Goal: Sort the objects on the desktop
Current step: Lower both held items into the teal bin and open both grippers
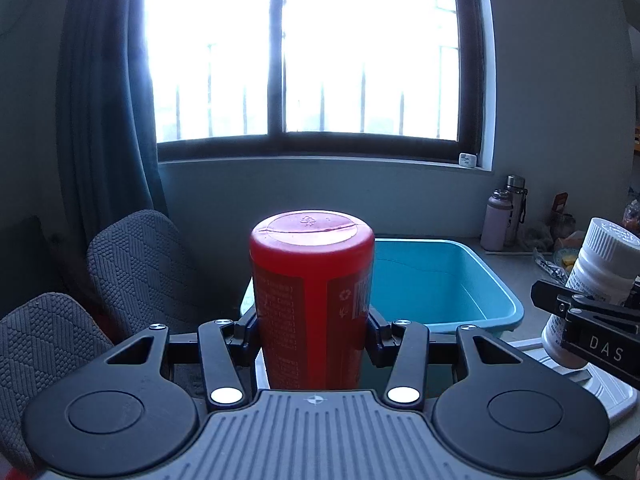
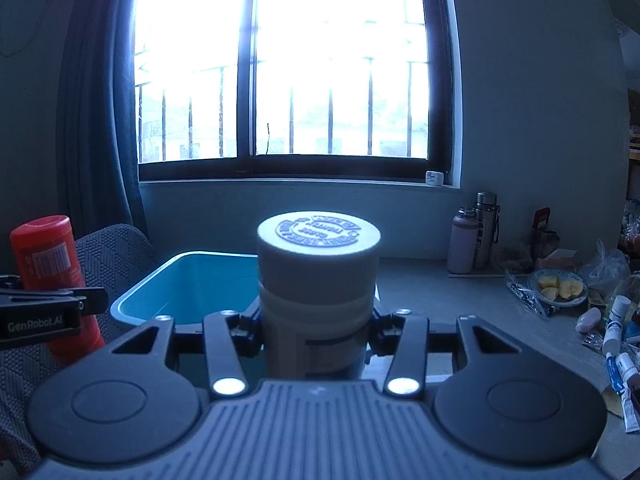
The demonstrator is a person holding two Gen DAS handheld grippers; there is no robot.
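Note:
A red cylindrical canister (image 1: 312, 296) stands upright between the fingers of my left gripper (image 1: 312, 330), which is shut on it. From the right wrist view the same red canister (image 2: 52, 276) appears at far left, with the left gripper (image 2: 86, 300) clamped around it. My right gripper (image 2: 316, 330) is shut on a white pill bottle (image 2: 318, 280) with an embossed cap. That white bottle (image 1: 596, 280) and the right gripper (image 1: 560, 300) show at the right edge of the left wrist view. A blue plastic tub (image 1: 452, 284) (image 2: 188, 284) lies just beyond both held items.
Two padded grey chairs (image 1: 136, 264) stand left of the tub. On the grey table (image 2: 472, 304) to the right are two flasks (image 2: 476, 236), a plate of fruit pieces (image 2: 558, 286), plastic bags and several tubes and small bottles (image 2: 616, 332). A window fills the back wall.

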